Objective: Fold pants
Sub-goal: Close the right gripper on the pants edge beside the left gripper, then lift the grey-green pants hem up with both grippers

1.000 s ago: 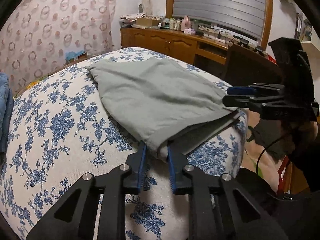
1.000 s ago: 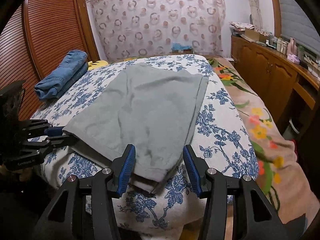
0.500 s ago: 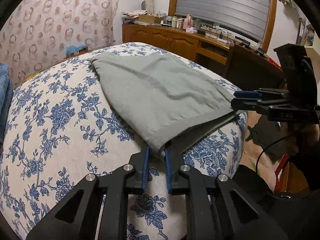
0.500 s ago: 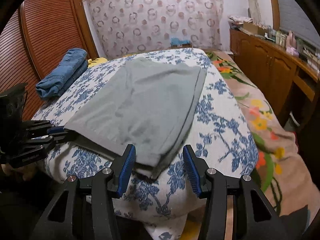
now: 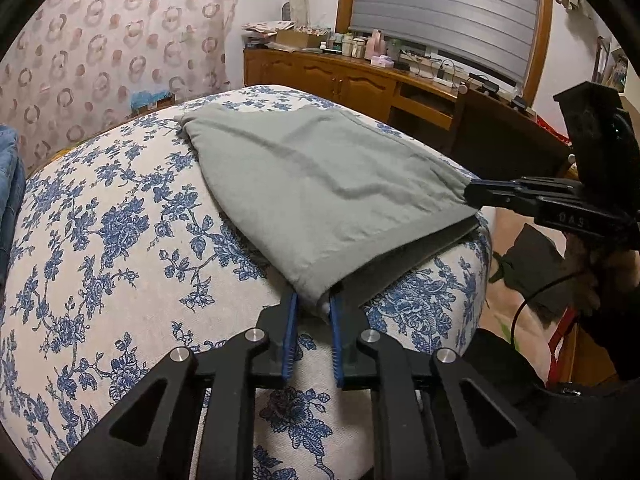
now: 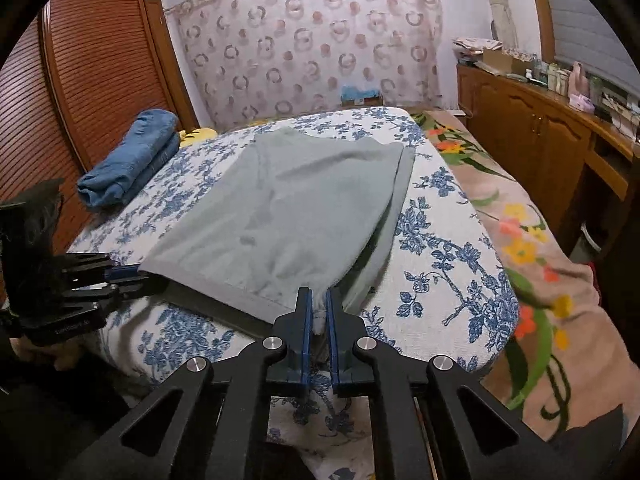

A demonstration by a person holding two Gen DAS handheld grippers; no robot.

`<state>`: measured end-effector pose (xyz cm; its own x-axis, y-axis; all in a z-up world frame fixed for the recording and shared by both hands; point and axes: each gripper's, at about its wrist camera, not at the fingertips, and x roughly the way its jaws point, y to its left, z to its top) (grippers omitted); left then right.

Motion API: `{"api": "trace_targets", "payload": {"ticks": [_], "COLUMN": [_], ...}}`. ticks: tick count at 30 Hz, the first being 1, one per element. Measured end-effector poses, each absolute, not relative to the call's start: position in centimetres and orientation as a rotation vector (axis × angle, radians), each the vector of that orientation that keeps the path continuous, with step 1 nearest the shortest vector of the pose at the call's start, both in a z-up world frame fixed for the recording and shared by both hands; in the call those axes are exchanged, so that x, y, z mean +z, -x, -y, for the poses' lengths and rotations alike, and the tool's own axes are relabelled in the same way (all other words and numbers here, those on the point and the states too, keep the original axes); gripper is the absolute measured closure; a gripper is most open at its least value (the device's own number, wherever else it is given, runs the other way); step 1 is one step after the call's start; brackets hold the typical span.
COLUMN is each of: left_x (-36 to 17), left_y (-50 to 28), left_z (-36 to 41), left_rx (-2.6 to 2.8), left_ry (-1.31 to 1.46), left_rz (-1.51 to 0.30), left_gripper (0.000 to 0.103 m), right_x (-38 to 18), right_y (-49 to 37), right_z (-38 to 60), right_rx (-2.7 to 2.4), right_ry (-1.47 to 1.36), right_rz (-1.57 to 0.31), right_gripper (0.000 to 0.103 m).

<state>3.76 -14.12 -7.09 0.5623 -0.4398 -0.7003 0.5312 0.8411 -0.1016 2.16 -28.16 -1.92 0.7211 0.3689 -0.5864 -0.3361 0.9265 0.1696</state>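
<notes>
The bed [image 6: 440, 216] offers open floral cover to the left of the grey pants [image 6: 304, 208] in the left wrist view and to their right in the right wrist view, wide enough for a gripper to travel toward the far end. Folded jeans [image 6: 132, 156] block the far left corner beside the louvred wardrobe [image 6: 92, 72]. A wooden cabinet [image 6: 532, 120] lines the right side, with a blanket-covered strip [image 6: 520, 240] between it and the bed (bottles crowd its top). The patterned headboard [image 6: 304, 40] closes the far end. Both near pant corners are taken by the left gripper [image 5: 312, 306] and right gripper [image 6: 316, 304], each clamped on cloth
</notes>
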Motion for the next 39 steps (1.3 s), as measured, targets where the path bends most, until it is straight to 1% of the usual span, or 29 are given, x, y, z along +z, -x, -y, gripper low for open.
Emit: {"api": "trace_targets", "payload": {"ticks": [7, 16, 17, 19, 20, 25, 38, 39], "left_x": [-7.1, -7.2, -7.2, -7.2, -7.2, -7.2, -7.2, -7.2], "left_y": [-3.7, -3.8, -3.7, -3.8, -3.8, -3.7, -3.7, -3.7], "left_z": [14.1, 14.1, 14.0, 14.1, 14.1, 14.1, 14.0, 14.0], "left_rx": [-0.569, -0.569, -0.57, -0.57, -0.569, -0.569, -0.569, -0.569], "left_ry": [-0.124, -0.122, -0.119, -0.118, -0.119, -0.119, -0.117, -0.116], "left_rz": [-0.79, -0.786, -0.785, -0.785, -0.784, -0.784, -0.784, -0.784], "left_gripper": [0.088, 0.088, 0.088, 0.088, 0.088, 0.088, 0.088, 0.088], "right_x": [-2.4, -2.1, -2.1, -2.2, -2.3, -2.9, -2.6, -2.6], "right_y": [-1.8, -2.0, -2.0, -2.3, -2.5, -2.9, -3.3, -3.5], "right_z": [27.6, 27.9, 27.9, 28.0, 28.0, 27.2, 27.4, 27.3], "right_rx": [0.384, 0.338, 0.325, 0.3, 0.311, 0.321, 0.338, 0.348], "right_ry": [-0.032, -0.029, -0.03, -0.037, -0.051, -0.044, -0.052, -0.052], "right_rz": [-0.68, -0.646, -0.646, -0.654, -0.66, -0.698, -0.723, -0.725], "right_gripper": [0.097, 0.096, 0.095, 0.077, 0.074, 0.071, 0.071, 0.077]}}
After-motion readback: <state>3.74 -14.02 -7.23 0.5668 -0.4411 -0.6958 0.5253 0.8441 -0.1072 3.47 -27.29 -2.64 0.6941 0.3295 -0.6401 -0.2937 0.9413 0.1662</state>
